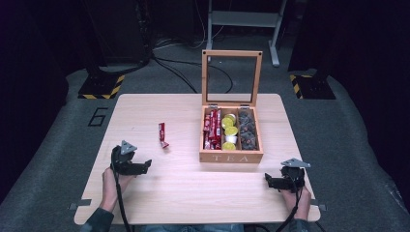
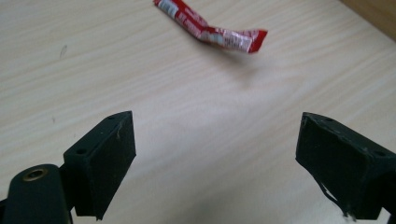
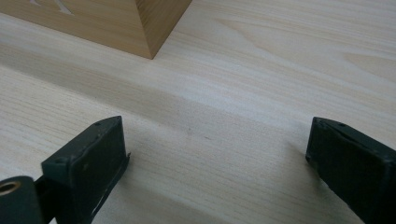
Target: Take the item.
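Room: dark, with a grey floor, black-and-yellow striped stand bases and a metal frame beyond the far edge of the table.
Table [image 1: 193,193]: pale wood, its near edge at the person's side.
Box [image 1: 231,157]: wooden, lettered TEA on its front wall, standing right of the middle towards the far edge; the glass-paned lid [image 1: 232,77] stands upright on its hinges at the back.
Box contents: three compartments, with red sachets in the left one, yellow and white capsules in the middle one, dark packets in the right one.
Loose sachet [image 1: 163,135]: red, crumpled, lying flat on the bare wood left of the box, well apart from it and about midway between the near and far edges; in the left gripper view it lies ahead of the jaws, touching neither.
Left gripper [image 1: 145,165]: near the near-left corner, held in the left hand [image 1: 112,186], pointing right; jaws wide apart with nothing between them.
Right gripper [image 1: 268,180]: near the near-right corner, held in the right hand [image 1: 302,203], pointing left, just short of the box's front right corner; jaws spread wide over bare wood, gripping nothing.
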A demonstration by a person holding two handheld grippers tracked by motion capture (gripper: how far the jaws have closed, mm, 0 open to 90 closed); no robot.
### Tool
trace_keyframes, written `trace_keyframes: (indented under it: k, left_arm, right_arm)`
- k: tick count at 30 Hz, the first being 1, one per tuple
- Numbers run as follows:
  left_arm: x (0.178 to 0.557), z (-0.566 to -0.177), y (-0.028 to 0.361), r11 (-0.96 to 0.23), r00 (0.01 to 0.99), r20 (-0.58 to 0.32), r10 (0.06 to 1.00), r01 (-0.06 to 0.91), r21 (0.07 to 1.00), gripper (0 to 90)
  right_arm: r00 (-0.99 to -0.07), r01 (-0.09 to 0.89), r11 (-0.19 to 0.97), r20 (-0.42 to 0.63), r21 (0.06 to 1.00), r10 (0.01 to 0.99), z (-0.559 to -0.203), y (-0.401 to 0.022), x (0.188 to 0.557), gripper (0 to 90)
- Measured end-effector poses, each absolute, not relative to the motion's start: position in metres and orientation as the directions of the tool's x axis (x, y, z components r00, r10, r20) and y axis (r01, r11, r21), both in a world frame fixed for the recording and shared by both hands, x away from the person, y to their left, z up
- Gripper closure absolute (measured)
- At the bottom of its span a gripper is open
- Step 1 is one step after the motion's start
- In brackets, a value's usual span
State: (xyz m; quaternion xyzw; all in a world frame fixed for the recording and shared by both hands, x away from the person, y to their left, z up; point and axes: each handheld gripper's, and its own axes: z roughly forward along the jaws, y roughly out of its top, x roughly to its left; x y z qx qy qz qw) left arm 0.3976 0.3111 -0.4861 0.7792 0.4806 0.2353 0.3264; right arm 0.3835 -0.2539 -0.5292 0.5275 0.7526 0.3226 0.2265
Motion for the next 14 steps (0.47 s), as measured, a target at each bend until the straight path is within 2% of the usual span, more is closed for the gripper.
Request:
trace_keyframes:
  k: [5,14]
  left_arm:
    - [0.371,-0.501,0.32,-0.302,0.391,0.056,0.919,0.604,0.737,9.1]
    - [0.35,-0.52,0.332,-0.287,0.358,0.061,0.932,0.625,0.726,6.0]
  right_arm:
    - [-0.343,0.647,0.236,-0.001,0.725,0.94,-0.529,-0.254,0.384,4.1]
    - [-0.338,0.647,0.233,-0.001,0.726,0.941,-0.529,-0.253,0.384,3.4]
